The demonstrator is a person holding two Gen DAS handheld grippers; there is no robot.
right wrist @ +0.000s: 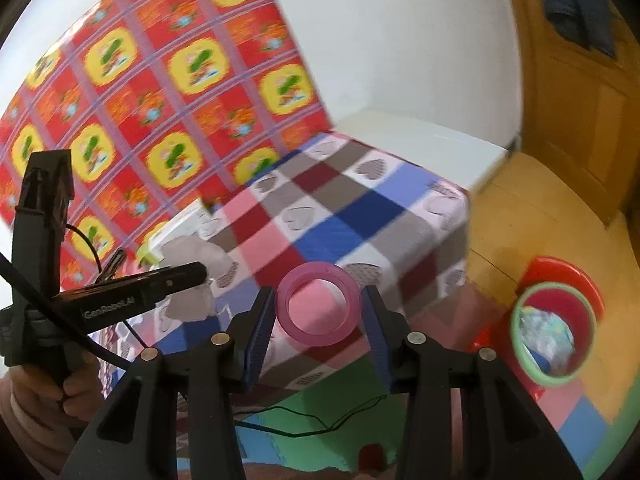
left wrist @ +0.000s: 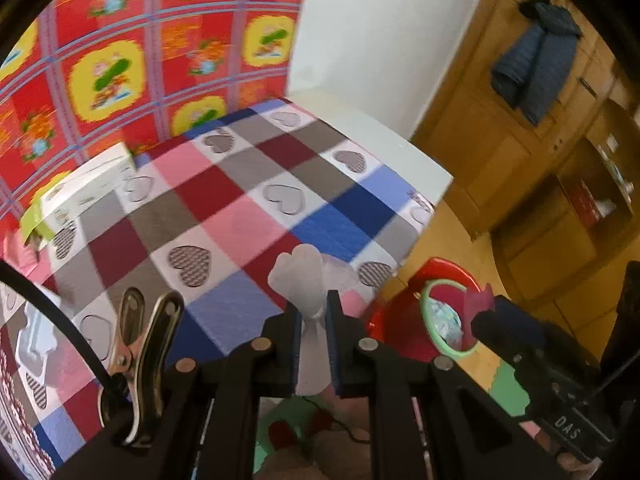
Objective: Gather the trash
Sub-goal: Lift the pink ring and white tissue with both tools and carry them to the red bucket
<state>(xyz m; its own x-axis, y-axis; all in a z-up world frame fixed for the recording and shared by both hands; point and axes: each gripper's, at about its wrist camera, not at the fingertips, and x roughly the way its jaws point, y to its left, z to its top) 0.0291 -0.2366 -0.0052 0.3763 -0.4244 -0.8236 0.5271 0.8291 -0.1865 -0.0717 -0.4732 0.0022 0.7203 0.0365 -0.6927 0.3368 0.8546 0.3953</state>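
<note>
Left gripper (left wrist: 313,322), black with blue pads, pinched tight on a crumpled white tissue (left wrist: 301,276): soft, puffy, flared above the pads, hanging over the near edge of the table. Right gripper (right wrist: 319,312), same build, clamped from both sides on a pink tape roll (right wrist: 319,304): a smooth glossy ring with an open centre, held just past the table's edge. Same tissue in the right view, seen side-on, sticking out above and below the other gripper's black finger (right wrist: 191,280).

Table draped in a woven checked cloth (left wrist: 240,216): squares of pink, maroon, grey, blue and white, with striped hearts on the white ones. White cardboard box with a lime-green end (left wrist: 80,188) lying at the far left of the cloth, against a red and yellow patterned sheet (left wrist: 132,48) on the wall. Metal spring clip (left wrist: 140,344) fixed at the gripper's left.

Down on the floor to the right, a round basket with a pale green rim (right wrist: 550,332), holding crumpled whitish and pale blue scraps, too blurred to identify. Basket set in a glossy red plastic basin (right wrist: 568,272). Foam floor tiles (right wrist: 580,420) in green, pink and blue beneath.
</note>
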